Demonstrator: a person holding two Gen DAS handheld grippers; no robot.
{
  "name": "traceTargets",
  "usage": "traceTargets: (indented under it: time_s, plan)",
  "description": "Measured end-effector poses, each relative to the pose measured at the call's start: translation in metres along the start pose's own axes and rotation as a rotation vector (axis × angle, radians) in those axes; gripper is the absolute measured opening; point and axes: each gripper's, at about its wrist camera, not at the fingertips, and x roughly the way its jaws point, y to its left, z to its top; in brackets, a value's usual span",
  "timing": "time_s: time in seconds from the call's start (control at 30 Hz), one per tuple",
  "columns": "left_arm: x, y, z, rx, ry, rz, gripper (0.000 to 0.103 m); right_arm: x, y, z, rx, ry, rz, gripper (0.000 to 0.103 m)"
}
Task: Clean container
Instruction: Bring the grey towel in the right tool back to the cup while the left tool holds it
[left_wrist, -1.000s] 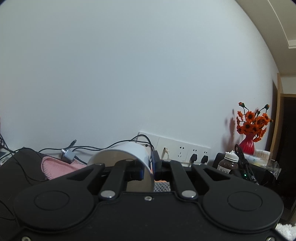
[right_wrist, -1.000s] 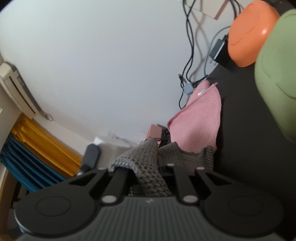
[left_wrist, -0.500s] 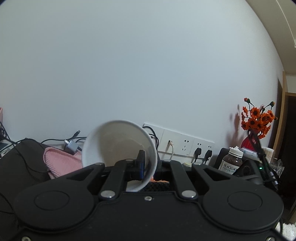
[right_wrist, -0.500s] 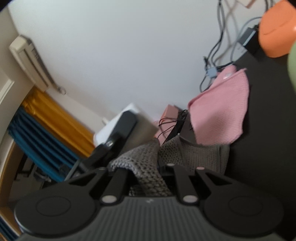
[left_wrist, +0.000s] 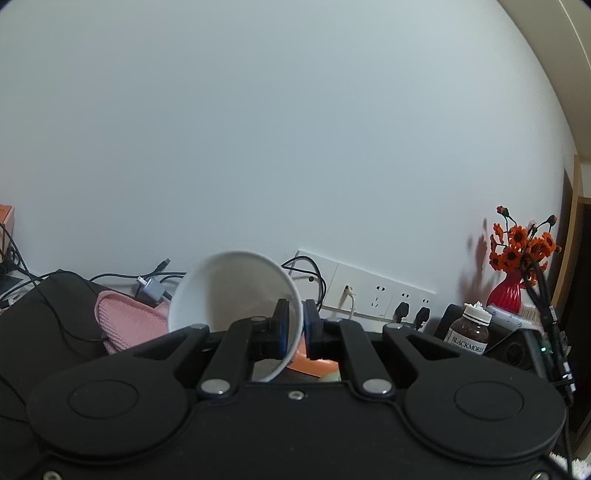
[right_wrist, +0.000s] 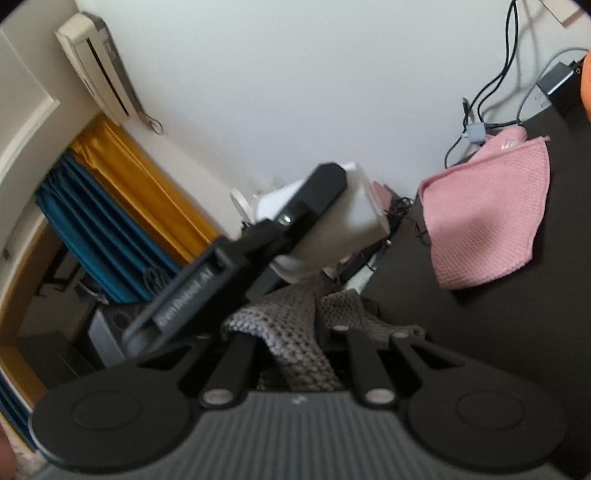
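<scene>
Cup (left_wrist: 236, 291) pinched at its rim by left gripper (left_wrist: 294, 329); right gripper (right_wrist: 295, 347) clamps grey cloth (right_wrist: 295, 332), wiping apparently not begun.

You can read two things. On the far right of your left wrist view, the brown bottle (left_wrist: 469, 331) with the white cap carries a pale label reading "BLACKMORES" in dark capitals; the smaller print beneath it is too fine to make out. In your right wrist view, the left gripper (right_wrist: 236, 273) bears pale lettering along its black body, blurred, ending in what looks like "AI"; the rest cannot be read reliably.
</scene>
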Motion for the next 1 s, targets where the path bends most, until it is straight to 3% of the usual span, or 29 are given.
traceTargets:
  time_s: [0.17, 0.33, 0.47, 0.7, 0.83, 0.93, 1.0]
  plan:
    - [0.0, -0.002, 0.0, 0.004, 0.001, -0.008, 0.008, -0.011, -0.018, 0.004, 0.101, -0.096, -0.116, 0.011]
    - [0.003, -0.007, -0.005, 0.024, 0.019, -0.016, 0.008, -0.027, -0.036, 0.011, 0.215, -0.207, -0.125, 0.011]
    - [0.003, -0.009, -0.007, 0.04, 0.023, -0.014, 0.008, -0.024, -0.031, 0.013, 0.195, -0.193, -0.095, 0.011]
    - [0.001, -0.007, -0.005, 0.021, 0.019, -0.016, 0.008, 0.0, -0.016, 0.007, 0.092, -0.069, -0.063, 0.011]
    - [-0.002, -0.008, -0.004, 0.021, 0.014, -0.031, 0.008, 0.003, -0.013, 0.004, 0.067, -0.02, -0.096, 0.011]
    - [-0.002, -0.011, -0.006, 0.03, 0.02, -0.039, 0.008, 0.002, -0.02, 0.004, 0.097, -0.036, -0.167, 0.011]
    - [-0.001, -0.011, -0.007, 0.029, 0.029, -0.047, 0.008, -0.009, -0.027, 0.006, 0.162, -0.097, -0.183, 0.011]
